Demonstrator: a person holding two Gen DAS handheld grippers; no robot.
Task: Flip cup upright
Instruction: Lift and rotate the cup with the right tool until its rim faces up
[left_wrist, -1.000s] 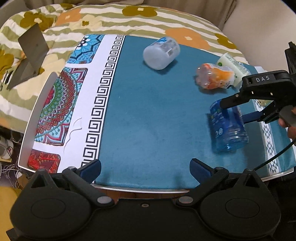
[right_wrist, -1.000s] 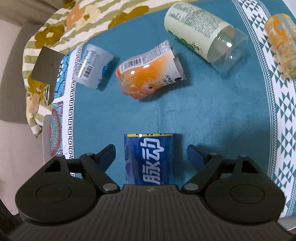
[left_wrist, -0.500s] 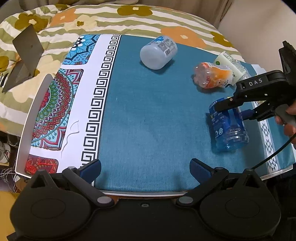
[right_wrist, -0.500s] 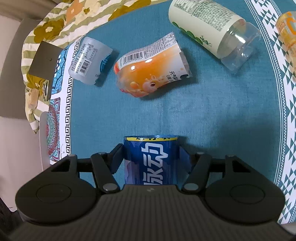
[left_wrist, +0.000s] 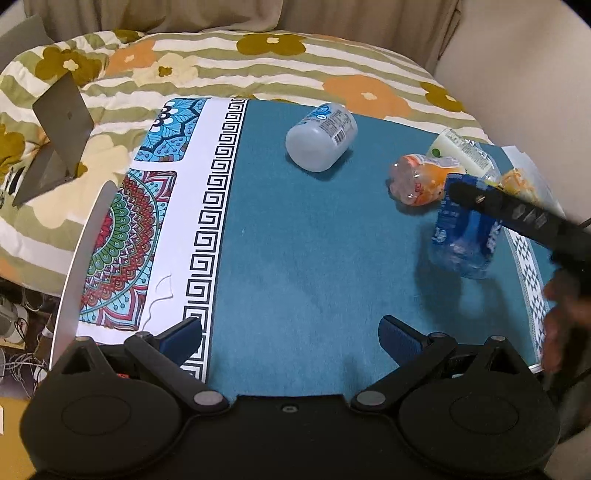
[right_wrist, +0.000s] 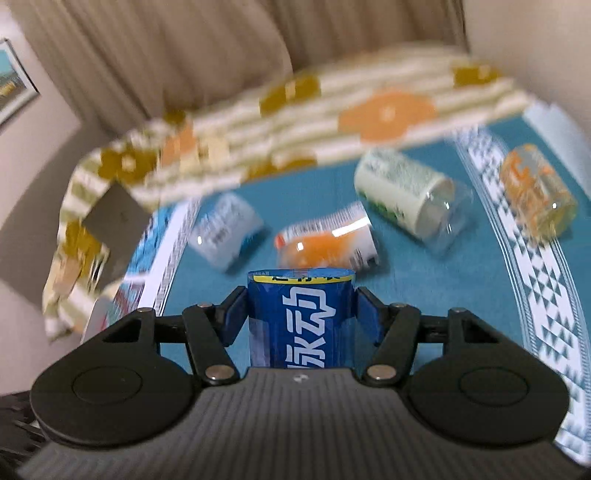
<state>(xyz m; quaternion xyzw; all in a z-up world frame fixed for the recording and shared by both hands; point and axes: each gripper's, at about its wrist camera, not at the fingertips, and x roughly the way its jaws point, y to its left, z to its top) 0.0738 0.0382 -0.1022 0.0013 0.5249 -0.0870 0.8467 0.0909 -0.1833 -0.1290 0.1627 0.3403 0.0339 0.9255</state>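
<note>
R gripper (right_wrist: 301, 317) is clamped on the blue cup (right_wrist: 300, 321), a blue pad pressed to each side of it, white lettering facing the cam. In L wrist view the blue cup (left_wrist: 466, 232) hangs off the teal mat (left_wrist: 314, 240), tilted, clear base low, shadow on the mat just under it; the R gripper's black finger (left_wrist: 517, 214) crosses its upper part. A hand (left_wrist: 561, 317) shows at that view's right edge, blurred.

L gripper (left_wrist: 290, 334) is spread wide, nothing between its pads, hovering over the mat's near edge.

Rel. to the blue cup, R wrist view (motion-blurred):
- orange cup (right_wrist: 328, 243) lying on its side just behind it
- pale blue-label cup (right_wrist: 225, 230) behind and to the left, on its side
- white-and-green cup (right_wrist: 402, 195) behind and to the right, on its side, clear end toward the cam
- clear orange-print cup (right_wrist: 537, 194) far right, on the mat's white patterned border, lying down

Laptop (left_wrist: 55, 129) sits half open on the flowered bedspread (left_wrist: 258, 70), well left of the blue cup. Curtain (right_wrist: 184, 55) behind the bedspread.
</note>
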